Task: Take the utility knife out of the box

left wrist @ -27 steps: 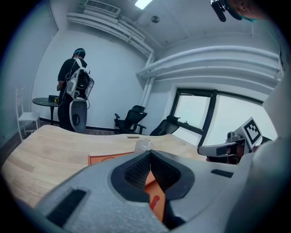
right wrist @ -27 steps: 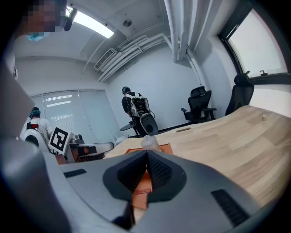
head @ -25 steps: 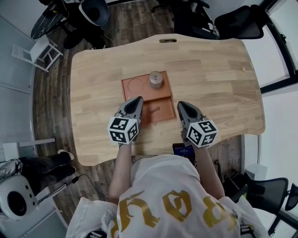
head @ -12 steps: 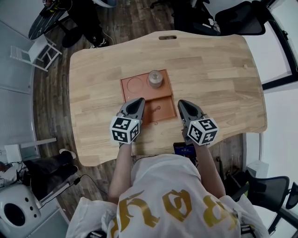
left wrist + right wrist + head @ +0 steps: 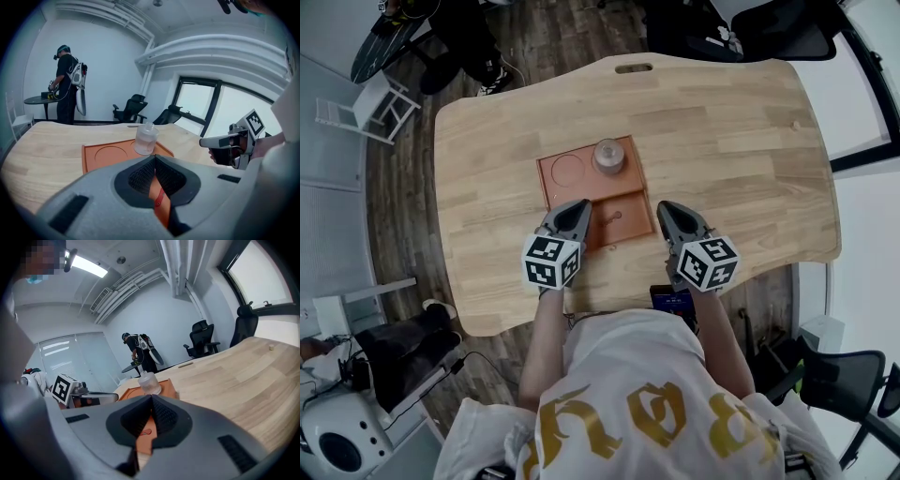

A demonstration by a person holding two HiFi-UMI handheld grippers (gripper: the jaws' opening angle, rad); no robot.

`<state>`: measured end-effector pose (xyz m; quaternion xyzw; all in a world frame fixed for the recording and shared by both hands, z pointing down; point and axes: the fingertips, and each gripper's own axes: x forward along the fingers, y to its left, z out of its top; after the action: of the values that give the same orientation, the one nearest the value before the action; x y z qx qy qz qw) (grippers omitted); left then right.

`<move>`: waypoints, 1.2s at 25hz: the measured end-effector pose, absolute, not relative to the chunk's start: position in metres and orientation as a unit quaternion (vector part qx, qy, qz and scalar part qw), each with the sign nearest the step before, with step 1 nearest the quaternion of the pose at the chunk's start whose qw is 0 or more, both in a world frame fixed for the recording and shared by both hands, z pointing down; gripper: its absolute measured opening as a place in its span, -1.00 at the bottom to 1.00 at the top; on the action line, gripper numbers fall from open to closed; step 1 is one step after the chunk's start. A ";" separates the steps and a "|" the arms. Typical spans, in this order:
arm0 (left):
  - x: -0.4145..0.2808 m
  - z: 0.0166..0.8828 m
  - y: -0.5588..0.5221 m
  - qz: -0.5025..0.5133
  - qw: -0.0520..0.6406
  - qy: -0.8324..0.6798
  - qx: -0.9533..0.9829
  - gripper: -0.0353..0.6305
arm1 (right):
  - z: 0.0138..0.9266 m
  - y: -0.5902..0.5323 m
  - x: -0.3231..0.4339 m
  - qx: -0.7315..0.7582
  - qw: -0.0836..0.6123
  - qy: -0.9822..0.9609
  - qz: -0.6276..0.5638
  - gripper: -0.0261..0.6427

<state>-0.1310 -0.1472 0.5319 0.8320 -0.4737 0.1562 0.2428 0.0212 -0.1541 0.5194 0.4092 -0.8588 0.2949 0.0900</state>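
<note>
An orange-brown box (image 5: 551, 192) lies flat on the wooden table (image 5: 722, 141). Its far half has a round recess (image 5: 567, 169) and a clear lidded jar (image 5: 607, 157); its near half is a closed lid with a small pull tab (image 5: 612, 218). No utility knife shows. My left gripper (image 5: 579, 205) is shut, its tip over the box's near left corner. My right gripper (image 5: 662, 211) is shut just off the box's near right corner. In the left gripper view the box (image 5: 103, 157), the jar (image 5: 146, 139) and the right gripper (image 5: 220, 140) lie beyond the shut left gripper (image 5: 154, 158).
A dark phone (image 5: 673, 300) sits at the table's near edge between my arms. Office chairs (image 5: 787, 42) stand beyond the far edge, and a white folding chair (image 5: 366, 103) stands at the left. A person (image 5: 68, 84) stands at a small round table far off.
Both grippers hold nearly the same places beside the box. The head view has shifted a little, so the table sits slightly higher and to the left.
</note>
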 end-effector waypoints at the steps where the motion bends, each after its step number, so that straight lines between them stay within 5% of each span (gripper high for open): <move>1: -0.131 0.534 -0.147 0.160 0.243 -0.473 0.832 -0.86 | 0.521 -0.154 0.022 0.409 0.091 -0.858 0.296 -0.89; 30: -0.088 0.624 -0.126 0.335 0.292 -0.352 0.824 -0.86 | 0.578 -0.159 0.044 0.417 0.122 -0.832 0.346 -0.89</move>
<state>-0.0876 -0.1263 0.6236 0.8238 -0.3522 0.3349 0.2917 0.0439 -0.1586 0.5780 0.4168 -0.8317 0.3461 0.1220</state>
